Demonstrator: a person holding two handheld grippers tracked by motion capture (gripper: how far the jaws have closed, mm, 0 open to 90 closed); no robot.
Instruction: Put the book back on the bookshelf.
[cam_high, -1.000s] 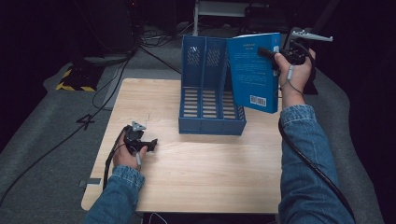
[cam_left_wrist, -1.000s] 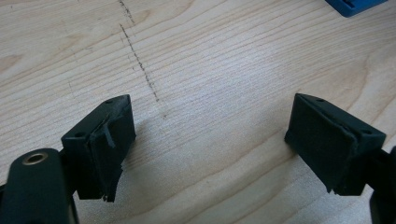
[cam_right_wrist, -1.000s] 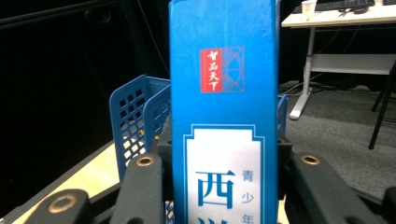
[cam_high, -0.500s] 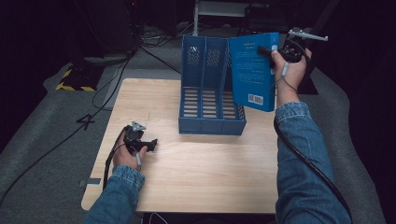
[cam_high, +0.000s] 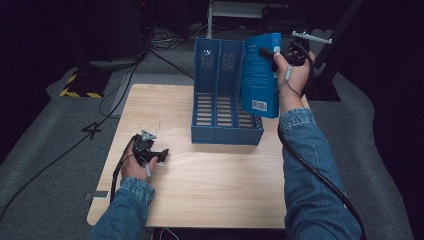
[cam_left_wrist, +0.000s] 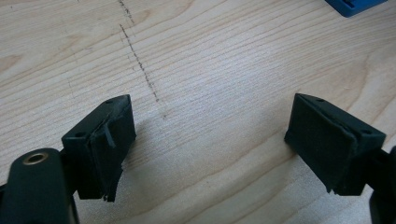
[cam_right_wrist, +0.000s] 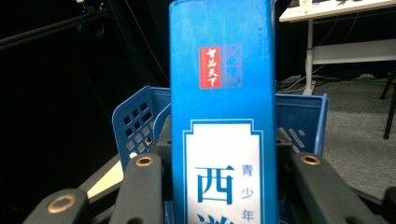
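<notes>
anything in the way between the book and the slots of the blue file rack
Nothing visible. The right tool holds the blue book upright above the rack's right side. The file rack has open, empty-looking slots, and the left tool rests open on the table, well clear.

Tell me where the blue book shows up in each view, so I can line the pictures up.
High view: the blue paperback book is upper right of centre, held upright over the blue plastic file rack by the right tongs.
Right gripper view: its spine runs up the centre between the black jaws.
Left gripper view: wooden table and one rack corner.
Shared landmark: the rack.
</notes>
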